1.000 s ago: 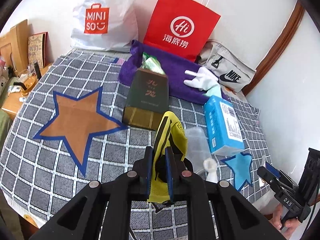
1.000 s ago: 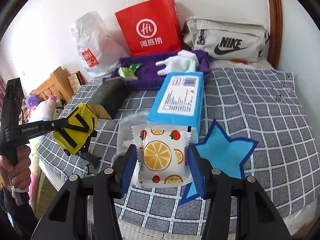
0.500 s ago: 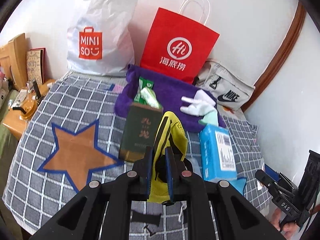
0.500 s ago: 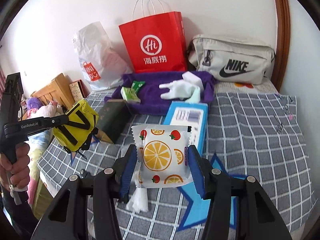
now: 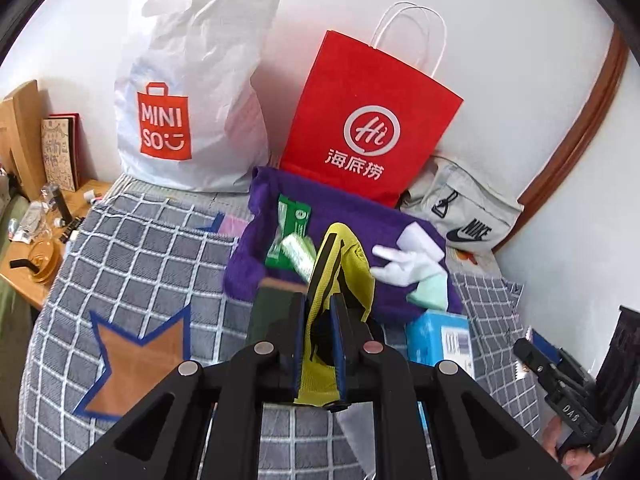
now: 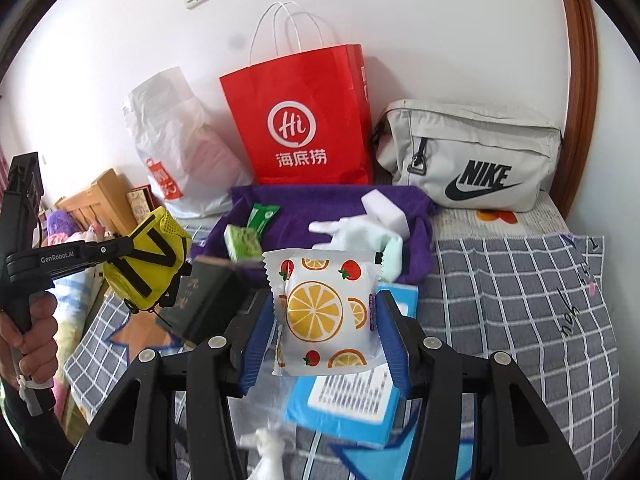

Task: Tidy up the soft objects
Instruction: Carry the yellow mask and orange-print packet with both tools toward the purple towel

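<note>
The left gripper point(image 5: 320, 344) is pinching a yellow mesh pouch point(image 5: 340, 264), jaws pressed nearly together on the fabric. The right gripper point(image 6: 324, 328) is clamping an orange-print snack packet point(image 6: 326, 308) between half-spread jaws, pads bearing on both side edges. Over the last second both hands are carrying their loads up and forward off the checked bedspread point(image 6: 520, 300); the purple towel point(image 5: 360, 216) is now sitting much closer ahead than a second ago. Judgement: the transport is nearing its end, and release onto the towel beside the green packets point(image 5: 292, 236) and white glove point(image 5: 404, 264) is likely the next step. The pouch is standing on edge, long axis running along the fingers towards the towel. The packet is held upright, printed face to the camera, long axis roughly vertical.
</note>
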Tool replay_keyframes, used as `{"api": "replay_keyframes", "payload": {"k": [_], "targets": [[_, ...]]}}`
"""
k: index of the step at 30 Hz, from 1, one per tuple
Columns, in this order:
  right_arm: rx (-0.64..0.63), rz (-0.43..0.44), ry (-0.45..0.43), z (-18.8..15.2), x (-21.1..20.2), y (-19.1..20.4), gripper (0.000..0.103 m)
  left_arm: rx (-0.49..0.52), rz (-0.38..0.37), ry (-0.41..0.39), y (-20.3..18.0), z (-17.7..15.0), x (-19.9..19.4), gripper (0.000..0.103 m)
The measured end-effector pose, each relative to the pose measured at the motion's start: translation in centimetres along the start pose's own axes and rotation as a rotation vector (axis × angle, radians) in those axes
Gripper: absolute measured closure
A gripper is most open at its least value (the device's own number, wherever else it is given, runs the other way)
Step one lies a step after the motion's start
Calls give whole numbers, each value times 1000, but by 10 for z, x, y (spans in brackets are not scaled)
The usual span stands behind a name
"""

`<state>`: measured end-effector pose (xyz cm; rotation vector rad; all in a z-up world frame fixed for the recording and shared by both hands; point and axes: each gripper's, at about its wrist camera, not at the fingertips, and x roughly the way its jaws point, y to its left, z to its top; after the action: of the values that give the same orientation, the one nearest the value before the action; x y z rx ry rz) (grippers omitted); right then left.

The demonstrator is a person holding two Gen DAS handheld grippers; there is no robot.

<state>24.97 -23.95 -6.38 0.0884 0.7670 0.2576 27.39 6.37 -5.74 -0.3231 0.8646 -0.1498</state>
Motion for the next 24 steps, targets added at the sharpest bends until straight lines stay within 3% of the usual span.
{"api": "replay_keyframes", "payload": {"k": [15, 24], "targets": [[-2, 8, 39, 46, 72, -8, 52, -18, -2, -13, -2, 61, 55, 91], [2, 21, 119, 60, 128, -18, 52, -39, -15, -5, 0, 90, 96, 91]]}}
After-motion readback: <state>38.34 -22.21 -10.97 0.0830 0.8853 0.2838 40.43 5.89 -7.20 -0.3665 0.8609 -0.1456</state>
